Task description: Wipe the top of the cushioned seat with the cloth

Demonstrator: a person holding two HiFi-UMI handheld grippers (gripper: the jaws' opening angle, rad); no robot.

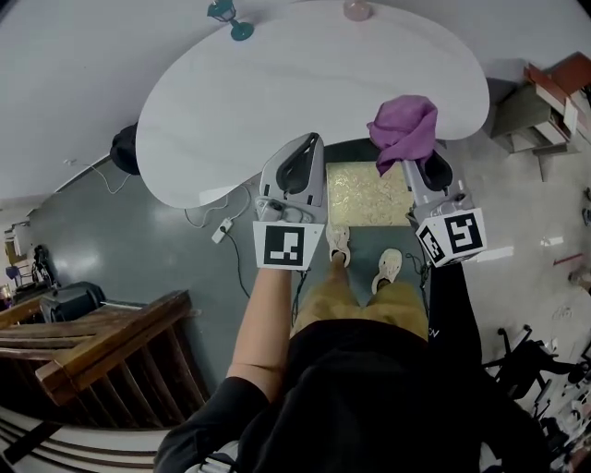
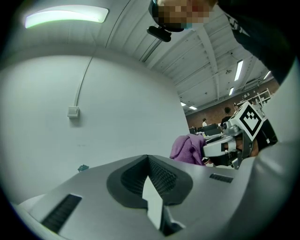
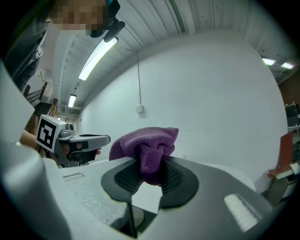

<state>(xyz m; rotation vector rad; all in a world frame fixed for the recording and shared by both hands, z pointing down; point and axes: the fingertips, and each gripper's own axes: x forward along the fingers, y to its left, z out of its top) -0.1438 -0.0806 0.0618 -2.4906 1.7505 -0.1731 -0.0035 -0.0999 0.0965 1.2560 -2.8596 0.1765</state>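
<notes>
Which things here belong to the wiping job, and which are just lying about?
Job: purple cloth, clamped in the right gripper; cushioned seat.
Lying about: white table, teal object and pink object on it, power strip on floor; left gripper shut, empty.

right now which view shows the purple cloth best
The right gripper view: the purple cloth sits centre frame, pinched by the right gripper. The head view shows it from above; the left gripper view, small and side-on.
</notes>
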